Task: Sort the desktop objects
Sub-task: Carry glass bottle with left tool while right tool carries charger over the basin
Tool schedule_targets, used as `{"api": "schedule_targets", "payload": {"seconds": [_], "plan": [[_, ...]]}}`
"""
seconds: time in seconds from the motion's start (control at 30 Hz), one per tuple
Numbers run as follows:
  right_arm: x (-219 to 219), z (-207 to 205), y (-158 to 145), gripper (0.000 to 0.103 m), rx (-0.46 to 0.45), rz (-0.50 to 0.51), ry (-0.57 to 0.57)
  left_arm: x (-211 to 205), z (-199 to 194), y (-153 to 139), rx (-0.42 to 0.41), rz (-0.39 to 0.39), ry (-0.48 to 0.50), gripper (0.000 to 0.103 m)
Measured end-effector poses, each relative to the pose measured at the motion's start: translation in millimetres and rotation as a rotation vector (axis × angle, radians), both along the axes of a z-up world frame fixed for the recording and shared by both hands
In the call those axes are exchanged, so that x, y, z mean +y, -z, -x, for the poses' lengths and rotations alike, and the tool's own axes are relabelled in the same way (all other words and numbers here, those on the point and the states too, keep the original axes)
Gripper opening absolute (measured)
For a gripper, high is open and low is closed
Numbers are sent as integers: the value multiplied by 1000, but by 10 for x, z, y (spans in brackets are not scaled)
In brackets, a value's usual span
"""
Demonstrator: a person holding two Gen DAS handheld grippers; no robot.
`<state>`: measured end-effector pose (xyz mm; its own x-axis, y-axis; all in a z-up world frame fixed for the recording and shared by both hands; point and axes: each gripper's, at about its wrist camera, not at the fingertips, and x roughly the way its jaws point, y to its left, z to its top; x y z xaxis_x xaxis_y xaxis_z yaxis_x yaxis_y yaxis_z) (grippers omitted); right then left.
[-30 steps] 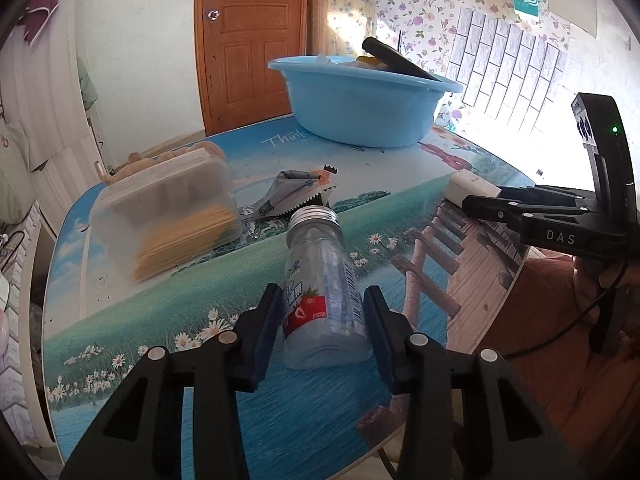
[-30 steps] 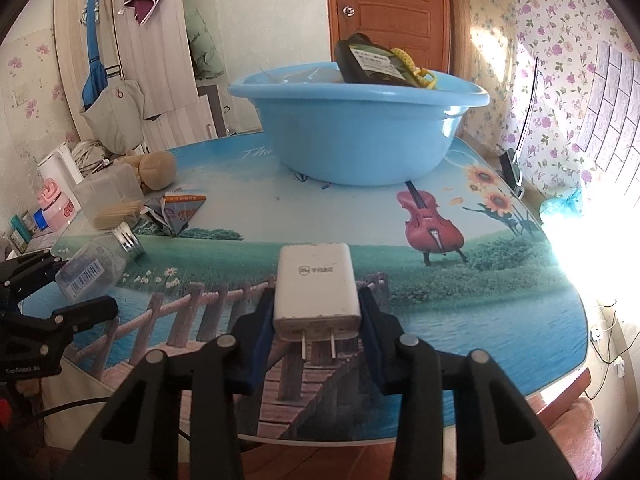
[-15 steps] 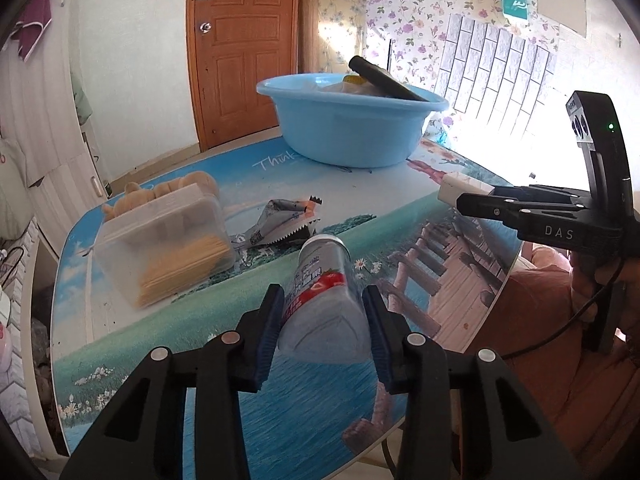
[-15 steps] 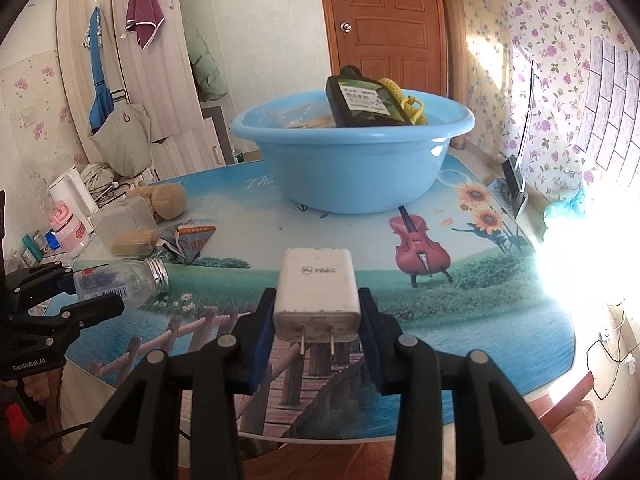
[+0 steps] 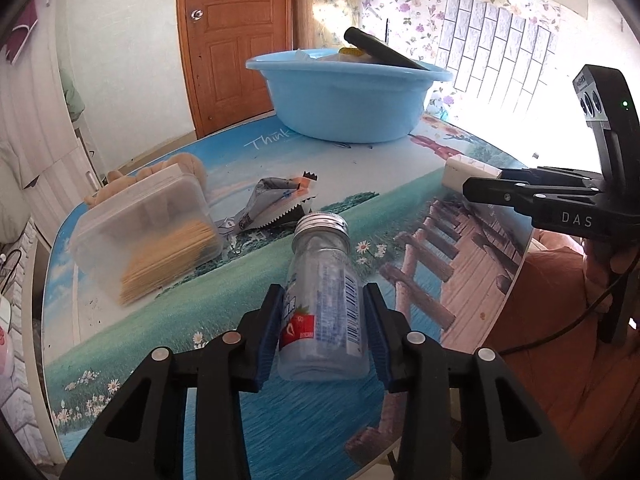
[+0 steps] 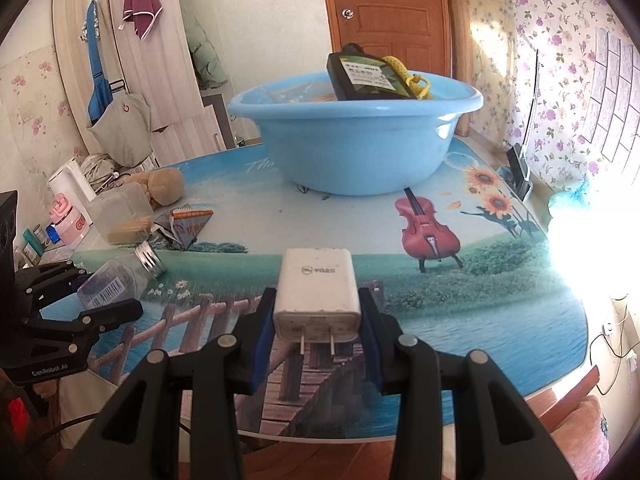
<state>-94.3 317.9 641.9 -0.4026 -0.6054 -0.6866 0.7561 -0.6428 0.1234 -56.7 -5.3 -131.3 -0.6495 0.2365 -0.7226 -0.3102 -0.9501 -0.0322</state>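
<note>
You have one round light-blue plastic basin [image 6: 356,140] at upper centre, one clear lidded plastic box [image 5: 148,232] at left, and one crumpled foil wrapper [image 5: 276,204]. You hold one clear silver-capped bottle [image 5: 324,308] and one white plug-in charger [image 6: 316,292].

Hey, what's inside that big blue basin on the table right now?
Sticking out of the blue basin: a dark flat bottle with a white label and something yellow beside it. The wall hides the bottom.

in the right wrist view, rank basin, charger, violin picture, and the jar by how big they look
1. basin
2. charger, though it is nearest the camera
3. violin picture and jar: look alike, not ranked
</note>
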Motion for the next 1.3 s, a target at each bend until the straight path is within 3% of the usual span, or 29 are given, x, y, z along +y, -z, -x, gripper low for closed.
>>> {"api": "schedule_targets", "payload": {"seconds": [0.3,0.63,1.03,1.3], "plan": [[31,-18,-263,38,54,48,-12,14,-46,-594,121,-47,21,38],[-100,156,-756,38,141,161,-35,157,473,-1075,173,-95,38,38],[-307,559,-731,38,136,188,-21,481,1347,-1052,166,-109,59,38],[-430,745,-658,38,134,210,-30,639,1657,-907,144,-96,89,42]]}}
